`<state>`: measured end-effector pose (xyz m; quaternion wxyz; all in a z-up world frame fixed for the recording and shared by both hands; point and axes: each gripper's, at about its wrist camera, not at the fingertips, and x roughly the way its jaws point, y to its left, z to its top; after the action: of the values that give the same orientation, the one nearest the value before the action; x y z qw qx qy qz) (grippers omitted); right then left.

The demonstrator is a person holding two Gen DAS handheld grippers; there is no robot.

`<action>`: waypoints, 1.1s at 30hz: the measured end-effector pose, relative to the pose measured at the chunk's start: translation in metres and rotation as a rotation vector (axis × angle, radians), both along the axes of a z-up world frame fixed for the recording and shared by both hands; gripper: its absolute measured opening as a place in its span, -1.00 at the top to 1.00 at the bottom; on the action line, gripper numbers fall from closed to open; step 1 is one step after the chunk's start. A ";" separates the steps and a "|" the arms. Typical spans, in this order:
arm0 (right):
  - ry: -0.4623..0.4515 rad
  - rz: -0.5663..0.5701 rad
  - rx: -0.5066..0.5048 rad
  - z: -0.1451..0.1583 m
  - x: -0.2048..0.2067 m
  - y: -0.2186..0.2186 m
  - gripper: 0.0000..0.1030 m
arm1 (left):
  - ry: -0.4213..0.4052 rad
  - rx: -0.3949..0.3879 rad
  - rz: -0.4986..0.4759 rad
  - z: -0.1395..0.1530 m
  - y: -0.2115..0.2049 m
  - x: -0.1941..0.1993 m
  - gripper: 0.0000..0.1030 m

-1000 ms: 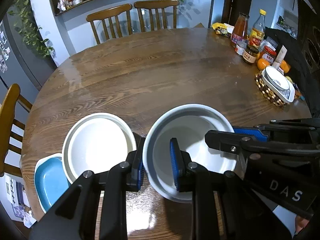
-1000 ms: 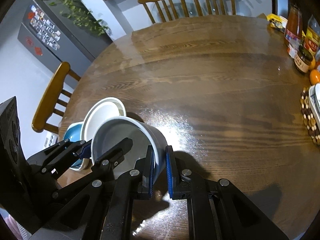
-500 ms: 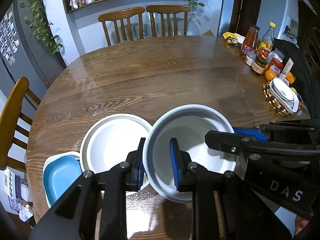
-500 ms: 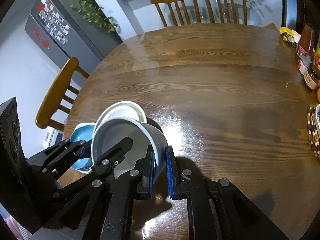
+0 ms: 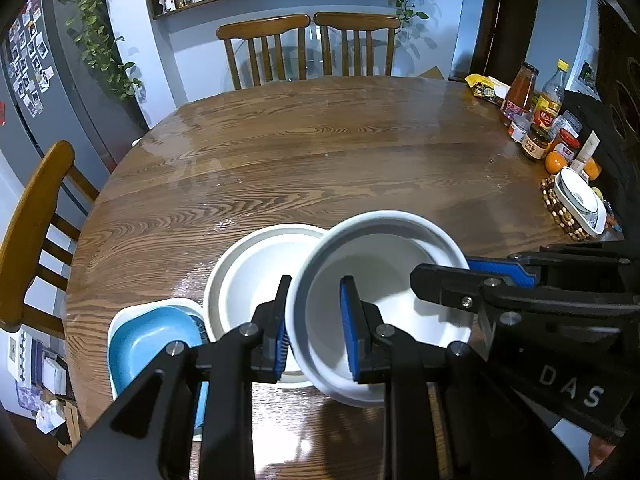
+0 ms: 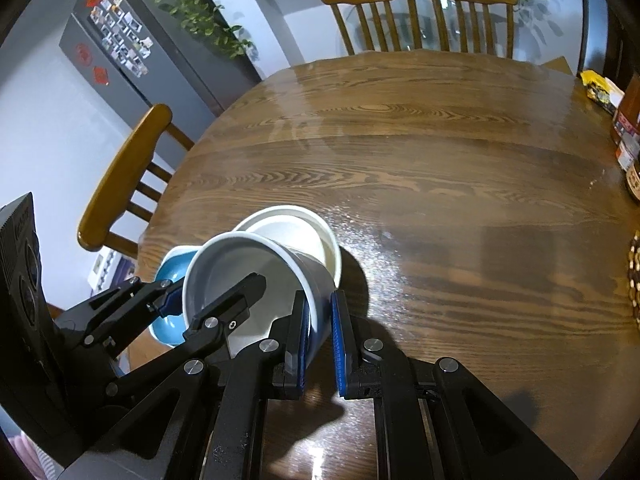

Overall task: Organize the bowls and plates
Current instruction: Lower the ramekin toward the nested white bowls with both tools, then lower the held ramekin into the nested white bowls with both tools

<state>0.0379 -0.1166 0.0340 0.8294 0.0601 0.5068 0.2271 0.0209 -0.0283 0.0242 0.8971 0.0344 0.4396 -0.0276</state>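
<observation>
Bowl (image 5: 384,304) rim pinched between both claws.

Carried between the left gripper (image 5: 314,330) and the right gripper (image 6: 319,334), the deep white bowl (image 5: 384,300) has travelled leftward across the wooden table (image 5: 320,152), and its rim now overlaps the shallow white bowl (image 5: 256,276), from which it stood apart a second ago. The blue dish (image 5: 148,344), earlier at the far left edge of the left wrist view, now sits closer to the middle.
</observation>
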 end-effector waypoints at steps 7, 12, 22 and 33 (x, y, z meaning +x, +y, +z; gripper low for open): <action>0.001 0.009 -0.002 0.002 0.000 0.014 0.75 | 0.003 -0.002 0.010 0.001 0.013 0.000 0.61; 0.002 0.007 -0.002 0.003 -0.001 0.021 0.75 | 0.005 0.000 0.008 0.002 0.020 0.000 0.61; 0.011 0.000 -0.002 0.002 0.000 0.031 0.75 | 0.019 0.001 0.002 0.000 0.027 0.001 0.61; 0.025 -0.006 -0.007 -0.003 0.004 0.043 0.75 | 0.038 0.000 0.000 -0.004 0.032 0.006 0.61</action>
<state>0.0419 -0.0741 0.0312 0.8238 0.0614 0.5180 0.2220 0.0274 0.0042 0.0199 0.8886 0.0336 0.4565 -0.0282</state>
